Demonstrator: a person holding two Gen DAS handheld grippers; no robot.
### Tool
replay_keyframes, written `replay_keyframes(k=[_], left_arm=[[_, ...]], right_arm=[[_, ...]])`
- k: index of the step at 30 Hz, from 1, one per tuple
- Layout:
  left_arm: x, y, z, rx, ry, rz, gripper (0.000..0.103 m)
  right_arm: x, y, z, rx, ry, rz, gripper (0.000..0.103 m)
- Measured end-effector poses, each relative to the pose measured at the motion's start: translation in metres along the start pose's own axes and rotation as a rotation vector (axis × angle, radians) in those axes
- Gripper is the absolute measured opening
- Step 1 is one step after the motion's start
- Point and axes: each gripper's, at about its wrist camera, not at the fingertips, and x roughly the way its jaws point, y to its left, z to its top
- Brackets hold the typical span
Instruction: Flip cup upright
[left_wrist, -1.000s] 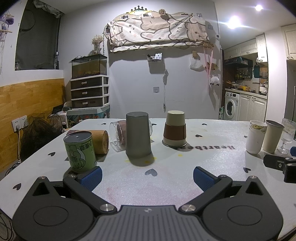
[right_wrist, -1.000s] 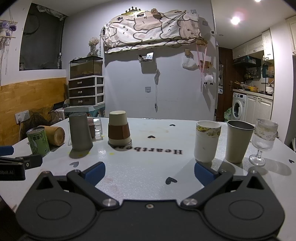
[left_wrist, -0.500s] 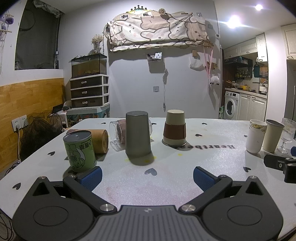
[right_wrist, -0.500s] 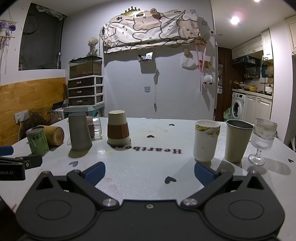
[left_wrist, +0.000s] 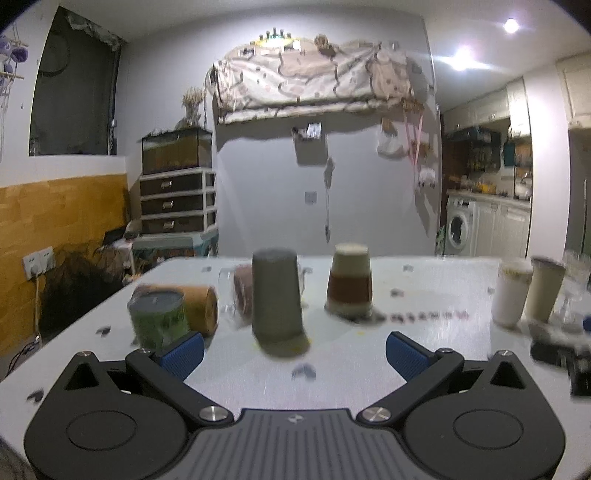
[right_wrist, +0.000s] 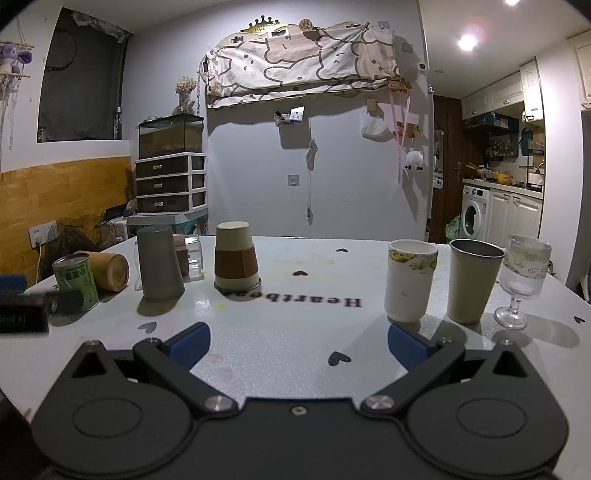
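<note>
The left wrist view is smeared with motion blur; the right wrist view is sharp, so labels and rims read only there. The left gripper (left_wrist: 294, 349) is spread wide with nothing between its blue pads, and the grey cup (left_wrist: 276, 295), standing upside down on the table (left_wrist: 332, 376), sits just ahead of it and slightly left of centre. The right gripper (right_wrist: 298, 341) is also wide and empty; from it the same grey cup (right_wrist: 159, 263) is ahead and far left, and the left gripper's body (right_wrist: 26, 308) shows at the left edge.

Only the right view makes clear that the paper cup with a brown sleeve (right_wrist: 235, 256) is inverted, while the white cup (right_wrist: 409, 279), beige cup (right_wrist: 472, 280) and stemmed glass (right_wrist: 521, 280), ahead to its right, stand upright.

The table is white with dark heart marks and mirrored lettering. A green can (left_wrist: 158, 319) stands close beside the left gripper's left finger, a bamboo cup (left_wrist: 197, 308) lying behind it. Bare table lies between both grippers' fingers.
</note>
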Motion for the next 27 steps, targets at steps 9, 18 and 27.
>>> replay_keyframes(k=[9,18,27], left_arm=[[0.063,0.011,0.046,-0.038,-0.055,0.013,0.103],[0.146,0.005,0.075,-0.011,0.009,0.094,0.102],[0.209,0.01,0.054,0.013,0.12,0.175,0.095]], right_arm=[[-0.002,0.003,-0.001,0.004,0.002,0.004,0.103],[0.001,0.001,-0.004,0.019,0.015,0.004,0.103],[0.001,-0.01,-0.008,0.034,0.025,-0.011,0.103]])
